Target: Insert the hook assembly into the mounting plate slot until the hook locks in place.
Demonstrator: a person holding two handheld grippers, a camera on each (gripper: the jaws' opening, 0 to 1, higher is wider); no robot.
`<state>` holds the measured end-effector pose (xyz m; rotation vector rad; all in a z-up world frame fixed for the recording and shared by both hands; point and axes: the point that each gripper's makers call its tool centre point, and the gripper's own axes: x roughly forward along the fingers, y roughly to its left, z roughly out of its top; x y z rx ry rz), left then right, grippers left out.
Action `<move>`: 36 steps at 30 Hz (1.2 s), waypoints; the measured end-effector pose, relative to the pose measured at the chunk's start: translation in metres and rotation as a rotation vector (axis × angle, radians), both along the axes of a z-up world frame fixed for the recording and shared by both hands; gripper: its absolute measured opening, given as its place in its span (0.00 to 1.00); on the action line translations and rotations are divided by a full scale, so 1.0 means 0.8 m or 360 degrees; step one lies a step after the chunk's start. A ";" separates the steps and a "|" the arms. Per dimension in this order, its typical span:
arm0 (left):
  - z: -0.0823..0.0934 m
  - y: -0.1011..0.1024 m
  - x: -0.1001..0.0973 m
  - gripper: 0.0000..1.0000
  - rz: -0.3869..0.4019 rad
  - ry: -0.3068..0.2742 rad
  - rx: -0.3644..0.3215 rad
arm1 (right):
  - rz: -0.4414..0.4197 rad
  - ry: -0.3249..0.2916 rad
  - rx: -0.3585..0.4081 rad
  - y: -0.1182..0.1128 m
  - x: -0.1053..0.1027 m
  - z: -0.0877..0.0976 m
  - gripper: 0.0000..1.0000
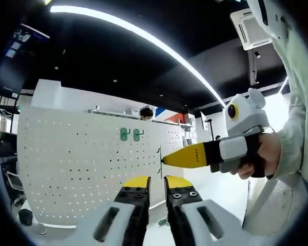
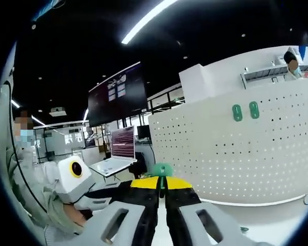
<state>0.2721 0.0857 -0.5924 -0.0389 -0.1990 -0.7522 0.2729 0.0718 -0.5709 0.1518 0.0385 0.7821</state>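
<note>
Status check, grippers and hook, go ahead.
Right gripper shut on green hook. Left gripper open. Pegboard ahead, two green hooks mounted.

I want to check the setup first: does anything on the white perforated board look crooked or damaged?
Nothing stands out. The white perforated board looks intact, and the two green oval plates sit side by side, both upright. The right gripper pinches a small green hook piece, away from the board.

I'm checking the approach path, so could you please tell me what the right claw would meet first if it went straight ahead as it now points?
Probably the white pegboard. The right claw, shut on a green hook, points toward the board's left edge, well below the two green hooks already mounted. Depth is unclear, so it might slip past that edge.
</note>
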 end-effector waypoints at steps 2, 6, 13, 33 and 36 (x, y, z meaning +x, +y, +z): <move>-0.001 0.002 0.002 0.19 0.0015 0.0009 -0.0002 | -0.0020 -0.0003 -0.0001 -0.004 0.003 0.000 0.01; -0.001 0.007 0.005 0.25 0.0046 0.0014 -0.0008 | -0.0057 -0.0053 -0.0066 -0.011 0.009 0.000 0.01; -0.005 0.014 0.011 0.43 0.0104 0.0054 -0.0028 | -0.0147 -0.0067 -0.0075 -0.033 0.022 0.004 0.01; -0.012 0.016 0.015 0.57 0.0146 0.0102 -0.0003 | -0.0408 -0.0061 -0.0090 -0.102 0.062 0.009 0.01; -0.013 0.015 0.015 0.57 0.0143 0.0106 0.0000 | -0.0450 -0.0064 -0.0103 -0.113 0.070 0.011 0.01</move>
